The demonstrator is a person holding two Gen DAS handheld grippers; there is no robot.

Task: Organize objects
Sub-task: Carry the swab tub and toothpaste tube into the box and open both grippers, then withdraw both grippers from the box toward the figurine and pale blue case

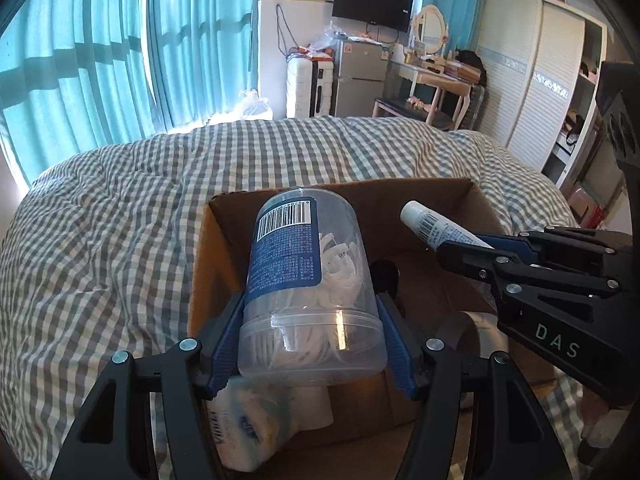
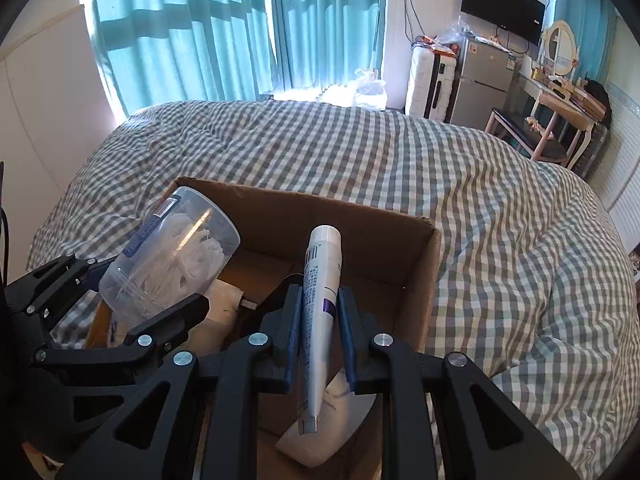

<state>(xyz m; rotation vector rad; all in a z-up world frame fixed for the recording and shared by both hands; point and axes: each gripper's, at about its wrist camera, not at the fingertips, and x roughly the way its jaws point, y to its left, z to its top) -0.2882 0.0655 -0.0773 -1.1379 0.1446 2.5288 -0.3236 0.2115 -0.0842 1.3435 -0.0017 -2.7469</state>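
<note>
My left gripper (image 1: 310,332) is shut on a clear plastic jar (image 1: 308,280) with a blue label and white floss picks inside, held tilted over an open cardboard box (image 1: 440,192). My right gripper (image 2: 320,336) is shut on a white tube (image 2: 320,304) with a purple band, cap end forward, also above the box (image 2: 424,280). In the left wrist view the right gripper (image 1: 452,252) and its tube (image 1: 436,228) show at the right. In the right wrist view the jar (image 2: 172,256) and left gripper (image 2: 132,312) show at the left.
The box sits on a bed with a grey-checked cover (image 2: 500,208). Inside the box lie a white paper roll (image 1: 316,408), a wrapped white pack (image 1: 244,428) and a white pouch (image 2: 324,432). Behind the bed are teal curtains, a small fridge (image 2: 480,80), a dressing table and a wardrobe.
</note>
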